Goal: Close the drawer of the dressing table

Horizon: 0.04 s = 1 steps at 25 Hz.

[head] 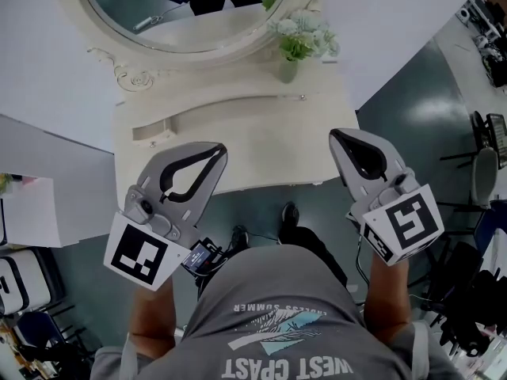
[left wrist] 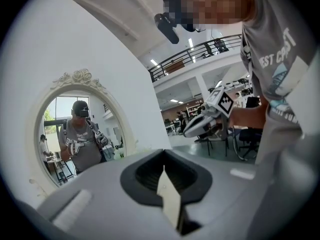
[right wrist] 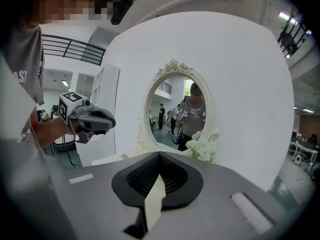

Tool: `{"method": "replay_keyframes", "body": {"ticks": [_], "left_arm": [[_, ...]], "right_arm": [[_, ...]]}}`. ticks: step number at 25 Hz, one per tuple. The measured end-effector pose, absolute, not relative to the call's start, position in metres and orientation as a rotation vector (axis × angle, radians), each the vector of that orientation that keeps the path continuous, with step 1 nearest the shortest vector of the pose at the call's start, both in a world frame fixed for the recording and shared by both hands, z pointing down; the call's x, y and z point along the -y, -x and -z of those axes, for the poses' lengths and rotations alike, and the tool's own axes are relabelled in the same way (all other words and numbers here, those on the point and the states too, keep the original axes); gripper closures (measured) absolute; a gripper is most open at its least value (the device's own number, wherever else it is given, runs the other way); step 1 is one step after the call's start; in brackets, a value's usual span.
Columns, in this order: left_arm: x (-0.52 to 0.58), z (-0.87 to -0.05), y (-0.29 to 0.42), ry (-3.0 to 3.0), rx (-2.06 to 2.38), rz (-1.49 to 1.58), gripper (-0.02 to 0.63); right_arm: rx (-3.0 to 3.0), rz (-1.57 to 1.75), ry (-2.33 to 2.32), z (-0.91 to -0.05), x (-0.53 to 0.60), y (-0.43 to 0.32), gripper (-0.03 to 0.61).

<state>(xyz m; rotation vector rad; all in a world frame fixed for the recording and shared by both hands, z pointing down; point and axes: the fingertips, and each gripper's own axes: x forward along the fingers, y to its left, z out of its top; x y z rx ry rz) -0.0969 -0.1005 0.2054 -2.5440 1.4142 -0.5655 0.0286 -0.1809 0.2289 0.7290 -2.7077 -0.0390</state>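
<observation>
The cream dressing table point(head: 238, 145) stands below me, with its oval mirror point(head: 186, 14) at the back. Its front edge runs flush, and no drawer sticks out from it in the head view. My left gripper point(head: 218, 150) hangs over the table's front left, shut, with nothing between its jaws. My right gripper point(head: 339, 137) hovers over the front right corner, shut too and empty. The left gripper view shows its own jaws point(left wrist: 162, 171) closed tip to tip before the mirror point(left wrist: 80, 134), and the right gripper point(left wrist: 187, 131) is off to the side. In the right gripper view its jaws point(right wrist: 159, 176) meet as well.
A vase of white flowers point(head: 289, 68) stands at the table's back right, beside the mirror. The person's shoes point(head: 289, 212) are on the floor just before the table. Chairs and dark gear point(head: 483, 172) crowd the right side, and white boards point(head: 32, 212) stand at the left.
</observation>
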Motion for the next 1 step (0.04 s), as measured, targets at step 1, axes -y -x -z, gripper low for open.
{"method": "replay_keyframes", "body": {"ticks": [1], "left_arm": [[0.0981,-0.2046,0.0969,2.545,-1.412,0.567,0.611]], "right_arm": [[2.707,0.040,-0.732,-0.2274,0.1788,-0.0289,0.578]]}}
